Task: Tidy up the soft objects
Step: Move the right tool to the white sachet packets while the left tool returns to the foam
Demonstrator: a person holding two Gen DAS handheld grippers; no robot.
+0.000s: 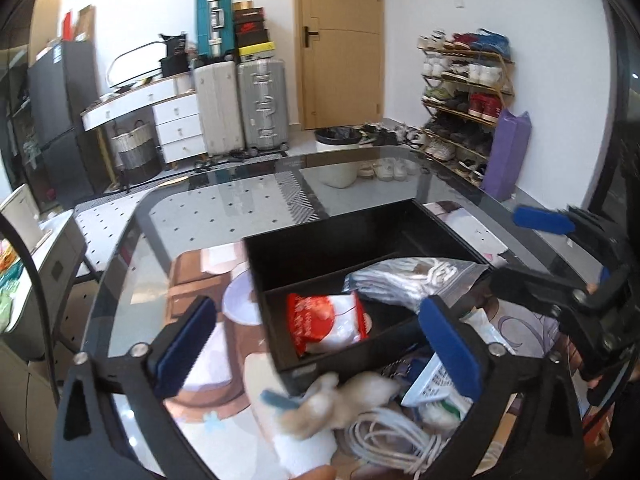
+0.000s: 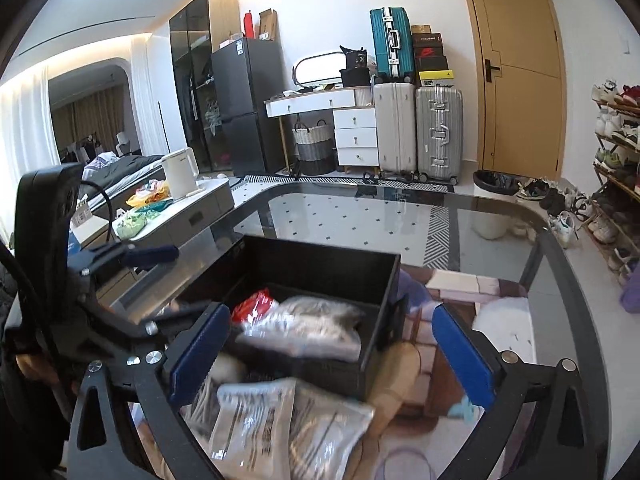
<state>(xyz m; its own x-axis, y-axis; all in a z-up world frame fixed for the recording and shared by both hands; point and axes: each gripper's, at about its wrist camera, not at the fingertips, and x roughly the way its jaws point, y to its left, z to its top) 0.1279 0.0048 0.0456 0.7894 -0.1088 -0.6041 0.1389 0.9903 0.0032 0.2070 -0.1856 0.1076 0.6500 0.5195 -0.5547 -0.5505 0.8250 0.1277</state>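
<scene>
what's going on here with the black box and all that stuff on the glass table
A person is sorting soft items into a black divided box on a glass table, with a handheld gripper in each hand. A red and white packet and a clear bag of white items already lie in the box. Both the left gripper and the right gripper are open and hold nothing. A plush toy, a coiled white cable and silvery pouches remain outside the box.
</scene>
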